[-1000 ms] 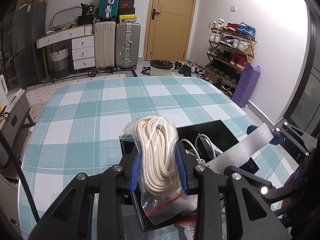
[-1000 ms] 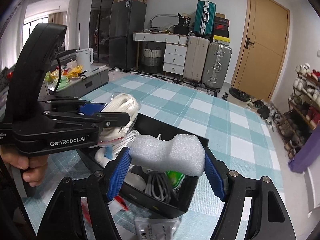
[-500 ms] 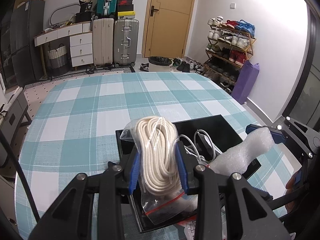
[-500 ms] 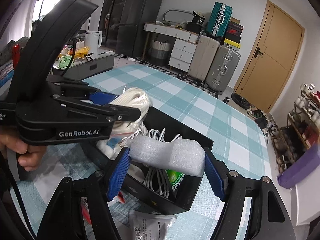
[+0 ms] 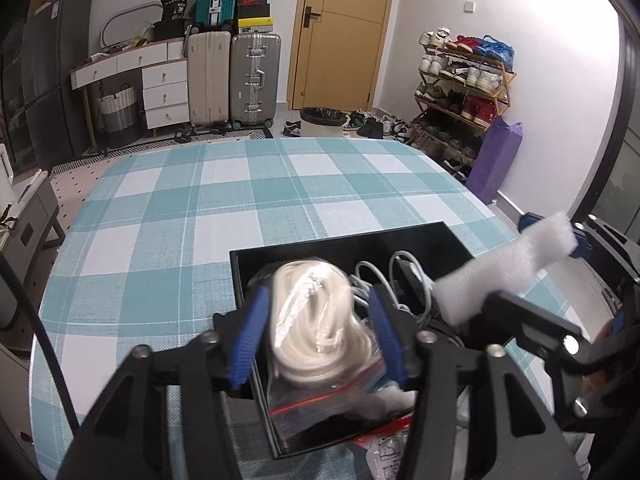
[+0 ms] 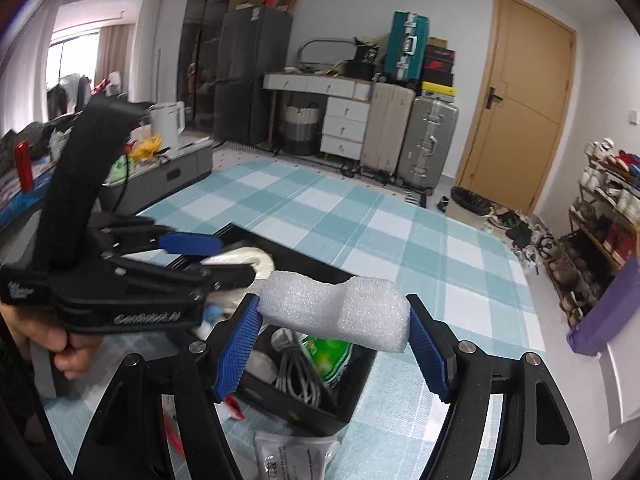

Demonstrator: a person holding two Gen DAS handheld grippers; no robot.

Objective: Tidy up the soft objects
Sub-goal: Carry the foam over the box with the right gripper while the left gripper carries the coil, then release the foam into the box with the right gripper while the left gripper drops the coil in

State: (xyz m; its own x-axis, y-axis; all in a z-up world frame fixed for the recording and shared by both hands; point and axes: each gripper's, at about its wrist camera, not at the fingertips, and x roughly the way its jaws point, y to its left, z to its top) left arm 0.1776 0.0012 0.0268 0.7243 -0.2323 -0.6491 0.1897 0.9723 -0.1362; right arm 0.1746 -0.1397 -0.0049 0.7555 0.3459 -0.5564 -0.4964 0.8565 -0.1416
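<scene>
A clear zip bag of coiled white rope lies in a black box on the checked table. My left gripper has opened; its blue pads stand either side of the bag, apart from it. My right gripper is shut on a white foam block and holds it above the box. The foam also shows at the right of the left wrist view. White cables and a green packet lie inside the box.
A white printed packet and a red-edged bag lie on the table in front of the box. The teal checked tablecloth stretches beyond. Suitcases, drawers, a door and a shoe rack stand around the room.
My left gripper has lowered the rope bag into the box and opened its jaws. My right gripper has lifted the foam slightly and shifted right.
</scene>
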